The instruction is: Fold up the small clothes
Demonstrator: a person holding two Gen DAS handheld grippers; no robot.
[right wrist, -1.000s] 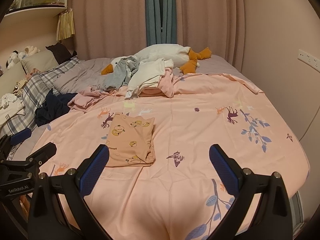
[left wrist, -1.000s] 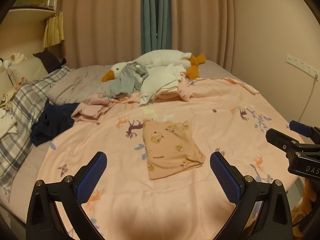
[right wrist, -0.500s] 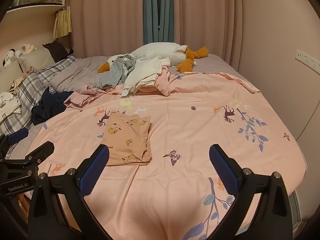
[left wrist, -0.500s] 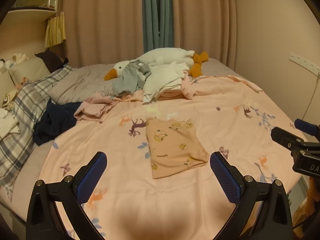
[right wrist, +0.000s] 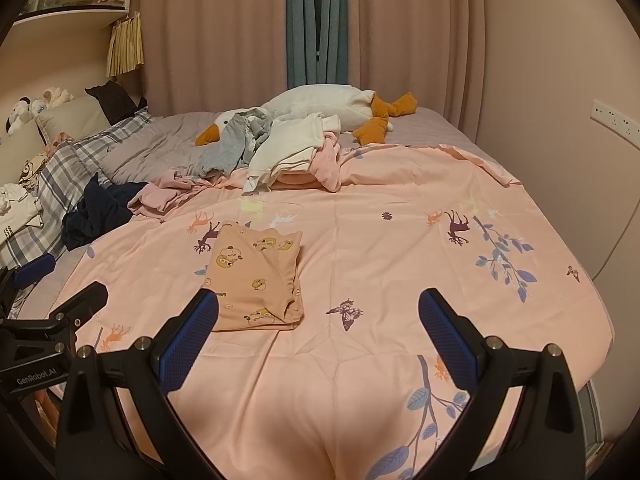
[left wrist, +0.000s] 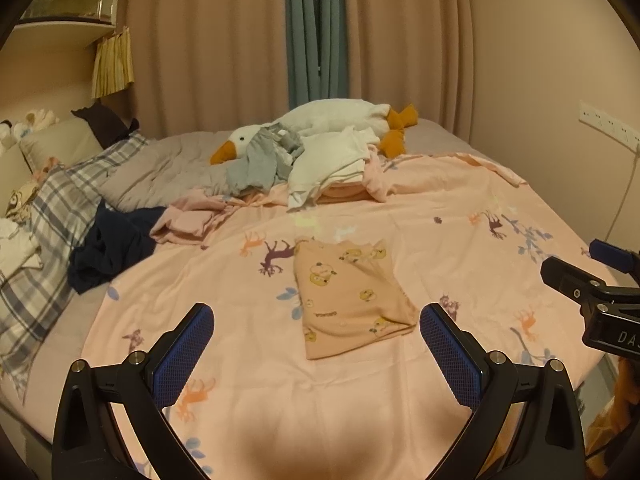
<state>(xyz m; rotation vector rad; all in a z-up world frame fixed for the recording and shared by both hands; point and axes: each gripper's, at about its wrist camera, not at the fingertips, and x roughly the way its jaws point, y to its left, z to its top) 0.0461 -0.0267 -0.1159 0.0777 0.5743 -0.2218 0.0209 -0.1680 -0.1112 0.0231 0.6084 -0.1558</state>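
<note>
Left hand-held gripper (left wrist: 316, 344): fingers spread wide, empty, hovering above the near edge of the bed (left wrist: 460, 200). Right hand-held gripper (right wrist: 318, 334): likewise spread, empty. Folded peach garment (left wrist: 350, 298) with yellow cartoon print lies flat on the pink sheet (right wrist: 400, 248), mid-bed, touching neither gripper. Unfolded clothes pile (left wrist: 320, 164) sits farther back against a plush goose (left wrist: 320, 124).

Left claw (right wrist: 60, 292) reads "GenRobot.AI"; right claw (left wrist: 592, 276) shows "DA", cut off
</note>
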